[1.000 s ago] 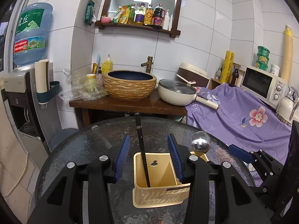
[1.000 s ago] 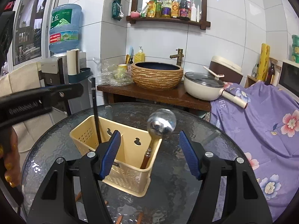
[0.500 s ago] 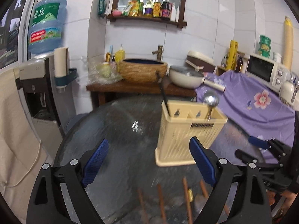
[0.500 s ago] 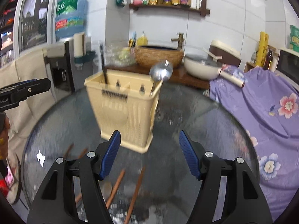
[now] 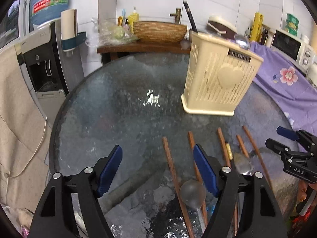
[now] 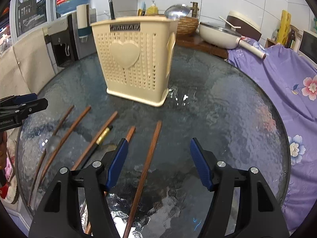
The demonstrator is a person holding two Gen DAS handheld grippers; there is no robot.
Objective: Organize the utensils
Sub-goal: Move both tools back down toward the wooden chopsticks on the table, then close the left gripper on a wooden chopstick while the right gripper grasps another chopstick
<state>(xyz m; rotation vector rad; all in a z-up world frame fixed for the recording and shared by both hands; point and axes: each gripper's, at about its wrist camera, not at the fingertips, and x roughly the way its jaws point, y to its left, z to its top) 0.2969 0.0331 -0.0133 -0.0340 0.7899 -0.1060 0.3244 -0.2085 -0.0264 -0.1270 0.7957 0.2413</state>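
Chopsticks (image 6: 145,168) lying loose across the near part of the glass surface (image 6: 227,119), near ends running off frame or under gripper bodies. Standing farther back, cream holder (image 6: 136,59), showing only a black handle (image 6: 111,7) and a ladle bowl (image 6: 176,11) above its rim, contents otherwise hidden. Blurring among the sticks, a spoon (image 5: 242,163) and a round ladle head (image 5: 192,193). Hovering spread apart and holding nothing, right gripper (image 6: 158,164); likewise left gripper (image 5: 157,168).
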